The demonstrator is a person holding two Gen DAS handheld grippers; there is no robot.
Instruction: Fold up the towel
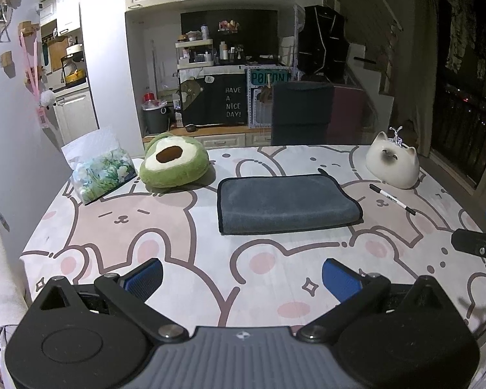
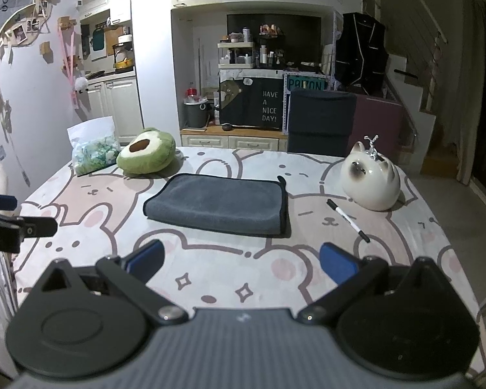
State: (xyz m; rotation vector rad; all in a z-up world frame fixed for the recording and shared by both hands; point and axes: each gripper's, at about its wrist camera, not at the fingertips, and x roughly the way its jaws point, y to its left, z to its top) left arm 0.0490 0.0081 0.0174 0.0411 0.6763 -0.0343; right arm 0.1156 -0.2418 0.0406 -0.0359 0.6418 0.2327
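Note:
A dark grey towel lies folded into a flat rectangle in the middle of the table, on a cartoon-bear tablecloth. It also shows in the right wrist view. My left gripper is open and empty, held above the near part of the table, well short of the towel. My right gripper is open and empty too, near the front edge, short of the towel. Part of the right gripper shows at the right edge of the left wrist view.
A green avocado plush and a plastic bag sit at the back left. A white cat-shaped ceramic stands at the back right, with a black-and-white marker pen lying in front of it. A dark chair stands behind the table.

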